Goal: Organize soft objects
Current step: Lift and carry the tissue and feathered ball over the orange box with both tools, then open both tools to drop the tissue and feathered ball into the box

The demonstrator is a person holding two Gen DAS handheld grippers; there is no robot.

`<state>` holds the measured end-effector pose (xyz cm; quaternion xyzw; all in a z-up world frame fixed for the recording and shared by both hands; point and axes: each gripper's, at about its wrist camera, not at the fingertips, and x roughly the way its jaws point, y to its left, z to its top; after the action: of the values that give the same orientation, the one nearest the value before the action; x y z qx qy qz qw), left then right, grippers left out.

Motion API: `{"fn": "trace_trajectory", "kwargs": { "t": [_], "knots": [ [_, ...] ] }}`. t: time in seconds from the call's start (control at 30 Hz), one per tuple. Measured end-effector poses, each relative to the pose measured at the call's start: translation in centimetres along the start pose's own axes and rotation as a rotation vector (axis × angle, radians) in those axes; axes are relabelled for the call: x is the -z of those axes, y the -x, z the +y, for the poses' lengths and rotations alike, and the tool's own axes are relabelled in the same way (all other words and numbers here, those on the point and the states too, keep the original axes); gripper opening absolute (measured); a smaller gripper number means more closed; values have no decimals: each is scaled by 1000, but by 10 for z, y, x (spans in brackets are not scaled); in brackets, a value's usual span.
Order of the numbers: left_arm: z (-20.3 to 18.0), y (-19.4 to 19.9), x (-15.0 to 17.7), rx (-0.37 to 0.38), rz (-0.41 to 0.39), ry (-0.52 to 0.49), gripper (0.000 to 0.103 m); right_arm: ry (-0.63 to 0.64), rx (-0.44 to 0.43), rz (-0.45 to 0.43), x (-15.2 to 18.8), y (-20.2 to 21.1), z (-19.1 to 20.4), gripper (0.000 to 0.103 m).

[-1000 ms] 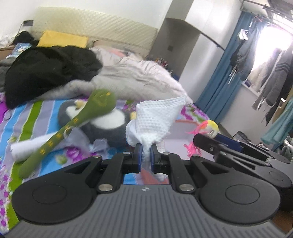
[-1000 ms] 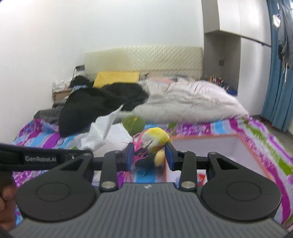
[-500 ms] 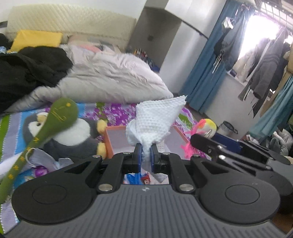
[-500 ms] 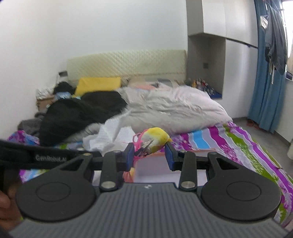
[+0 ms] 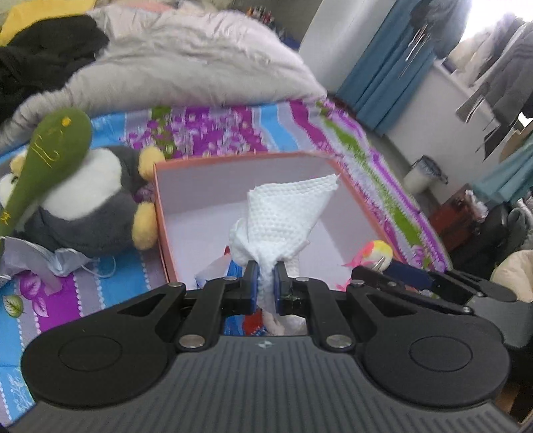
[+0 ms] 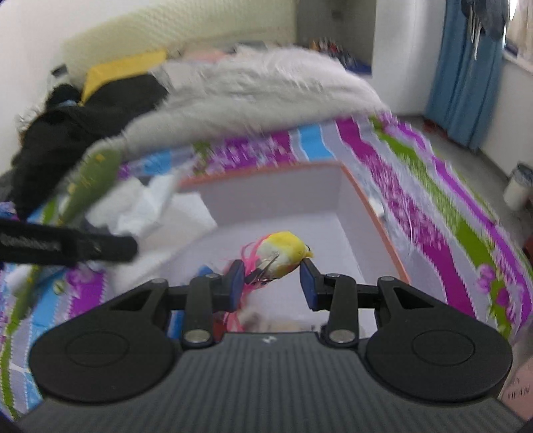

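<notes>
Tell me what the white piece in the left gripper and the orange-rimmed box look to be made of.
White piece: seems to be soft paper towel or thin cloth, matte, with a dimpled embossed weave and crumpled folds where it is pinched. Box: likely cardboard, judging by its thin, stiff, straight walls, smooth pale inside and orange outer face.

— What is lying around the bed point(image 5: 299, 133)?

— A striped floral sheet is covering it, and a grey duvet point(image 5: 186, 63) is bunching up at its far end beside dark clothing point(image 5: 43, 56) and a yellow pillow point(image 6: 123, 68).

— And behind it?

— A padded cream headboard point(image 6: 173, 36) is standing against a white wall point(image 6: 36, 30). To the bed's right, blue curtains point(image 5: 383, 66) are hanging, daylight is glaring through a window point(image 5: 493, 16), and coats point(image 5: 509, 73) are hanging there.
</notes>
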<state>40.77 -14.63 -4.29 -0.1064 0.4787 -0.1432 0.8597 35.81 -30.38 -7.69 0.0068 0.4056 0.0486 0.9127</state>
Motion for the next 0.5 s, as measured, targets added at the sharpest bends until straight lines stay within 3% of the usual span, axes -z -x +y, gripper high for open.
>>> {"fn": "trace_trajectory", "kwargs": {
  "t": [0.2, 0.43, 0.5],
  "knots": [
    [-8, -34, -2, -44, 95, -53, 12, -71, -32, 122, 16, -38, -21, 39],
    [-11, -53, 11, -55, 162, -87, 12, -73, -19, 166, 40, -49, -28, 40],
    [-12, -54, 12, -65, 166, -94, 16, -66, -16, 165, 41, -48, -29, 41]
  ]
}}
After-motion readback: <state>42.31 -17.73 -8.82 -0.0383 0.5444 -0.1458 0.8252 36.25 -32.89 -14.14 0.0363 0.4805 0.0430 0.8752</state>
